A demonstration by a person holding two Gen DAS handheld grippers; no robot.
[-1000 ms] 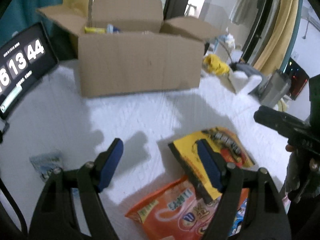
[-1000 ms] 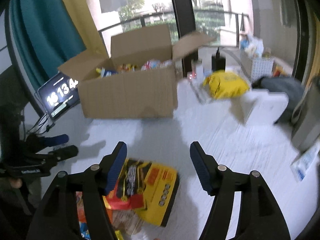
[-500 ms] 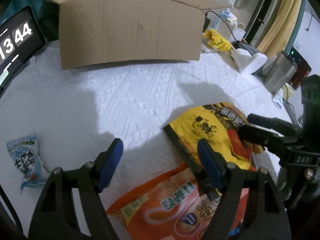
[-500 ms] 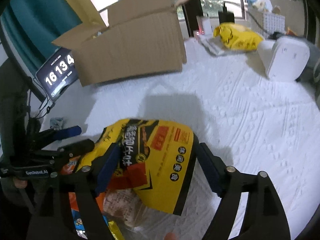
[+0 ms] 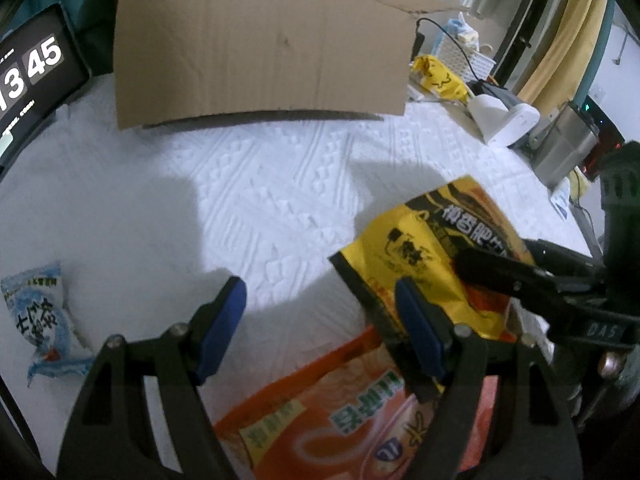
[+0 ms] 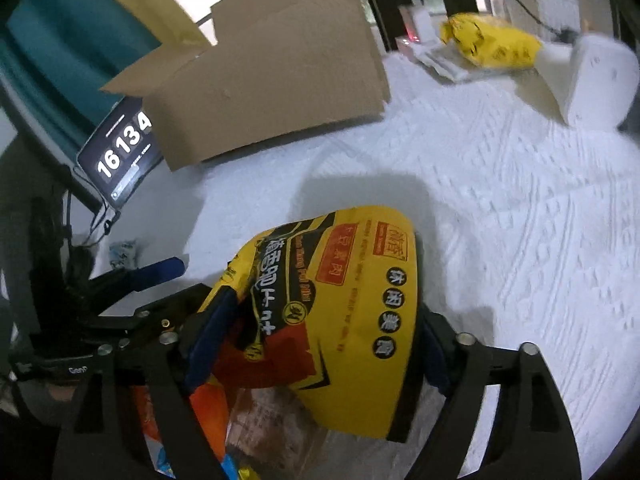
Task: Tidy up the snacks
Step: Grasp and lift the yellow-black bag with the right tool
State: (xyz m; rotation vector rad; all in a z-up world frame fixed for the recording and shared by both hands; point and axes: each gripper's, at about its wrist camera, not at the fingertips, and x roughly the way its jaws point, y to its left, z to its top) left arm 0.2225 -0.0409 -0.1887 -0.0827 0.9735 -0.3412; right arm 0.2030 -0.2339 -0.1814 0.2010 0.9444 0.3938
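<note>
Right gripper (image 6: 324, 312): closing on a yellow snack bag (image 6: 360, 300), blue pads (image 6: 208, 340) against its two side edges, left side of the film dented and creased where pressed. Glossy plastic, puffed like a pillow, black band and red panel across the front, black seam down the right edge. Lying on a white cloth (image 5: 260, 192) with a raised woven pattern of ribs and chevrons, lower end resting over other packets.

Left gripper (image 5: 318, 286): spread wide, nothing between the blue pads, poised over bare cloth. Right finger just at the yellow bag's black-edged corner and above an orange snack bag (image 5: 340, 408), flat and shiny, partly under the yellow one.

Further left on the cloth, well apart: a small blue-and-white packet (image 5: 36, 320), crinkled, with crimped ends.

Behind, at the far side of the cloth: an open cardboard box (image 5: 260, 52), plain brown corrugated board, flaps turned out, faint vertical crease lines on the front wall. Contents hidden from both views.

Beside the box's left: a dark flat screen (image 5: 36, 68) with large white clock digits, leaning. To the box's right: a crumpled yellow plastic bag (image 6: 492, 44) and a smooth, rounded white appliance (image 6: 592, 80).
</note>
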